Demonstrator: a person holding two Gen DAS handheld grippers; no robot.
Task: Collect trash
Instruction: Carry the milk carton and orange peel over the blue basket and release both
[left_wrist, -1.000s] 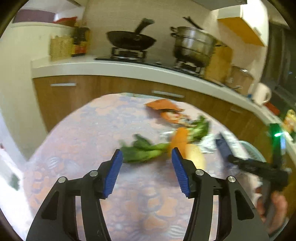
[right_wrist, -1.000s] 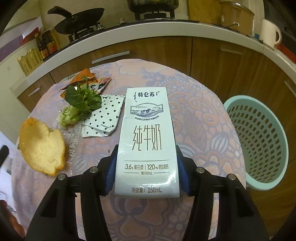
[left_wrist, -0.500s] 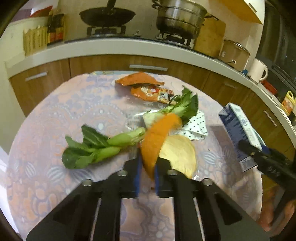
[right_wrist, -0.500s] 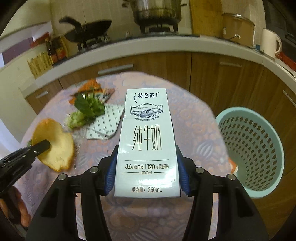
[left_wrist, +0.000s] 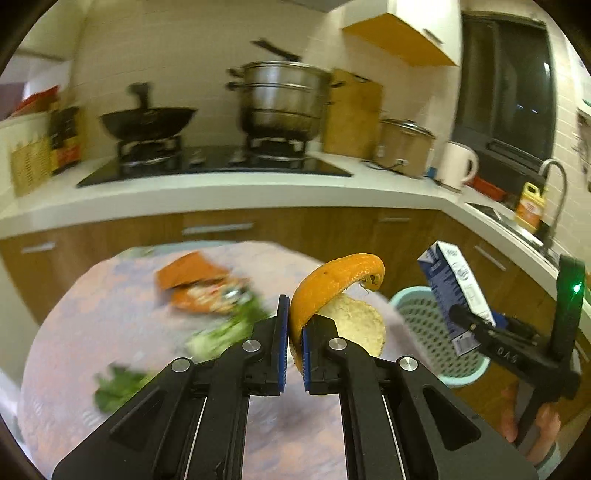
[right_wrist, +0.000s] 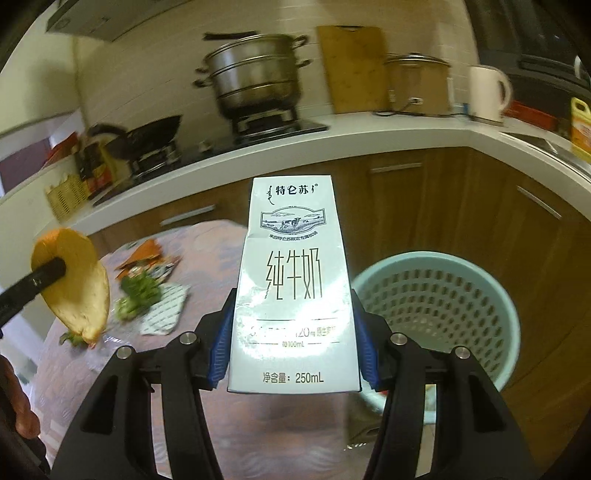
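Note:
My left gripper is shut on a curled orange peel and holds it above the round table. The peel also shows in the right wrist view, hanging at the far left. My right gripper is shut on a white 250 mL milk carton, held upright above the table's edge. The carton also shows in the left wrist view, over the pale green mesh bin. The bin stands on the floor just right of the carton.
On the patterned tablecloth lie green vegetable scraps, an orange snack wrapper and a white dotted wrapper. Behind is a wooden-fronted counter with a wok, a steel steamer pot and a white kettle.
My left gripper closed on the orange peel and lifted it off the table. Both grippers rose and swung right towards the bin. The carton stays gripped.

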